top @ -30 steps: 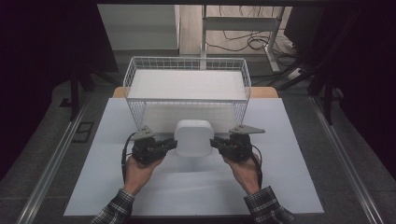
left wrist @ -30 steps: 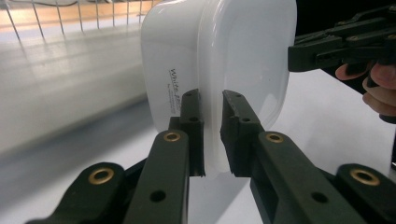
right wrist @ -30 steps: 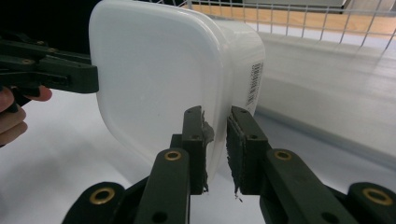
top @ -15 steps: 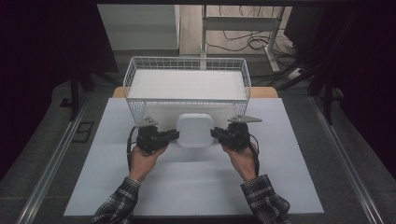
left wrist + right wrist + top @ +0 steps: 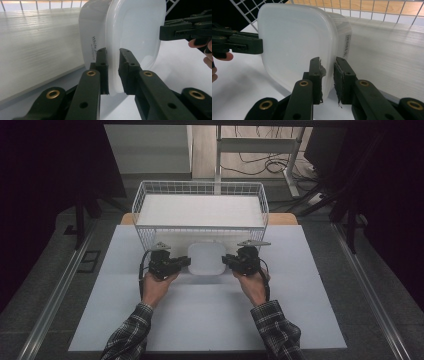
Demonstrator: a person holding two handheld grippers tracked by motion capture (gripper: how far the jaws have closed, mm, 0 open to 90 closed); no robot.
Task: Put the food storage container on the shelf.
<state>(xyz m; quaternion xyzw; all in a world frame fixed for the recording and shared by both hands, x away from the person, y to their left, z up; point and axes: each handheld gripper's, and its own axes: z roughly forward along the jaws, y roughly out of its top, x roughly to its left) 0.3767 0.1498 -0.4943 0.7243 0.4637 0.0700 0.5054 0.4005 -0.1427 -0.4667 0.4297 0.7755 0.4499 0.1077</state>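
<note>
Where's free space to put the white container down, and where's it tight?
Free: the white mat between the forearms and the near edge, plus its strips left of the left gripper and right of the right gripper. The wire basket floor looks bare too. Tight: the white container sits pinched by both grippers right against the basket's front wall.
</note>
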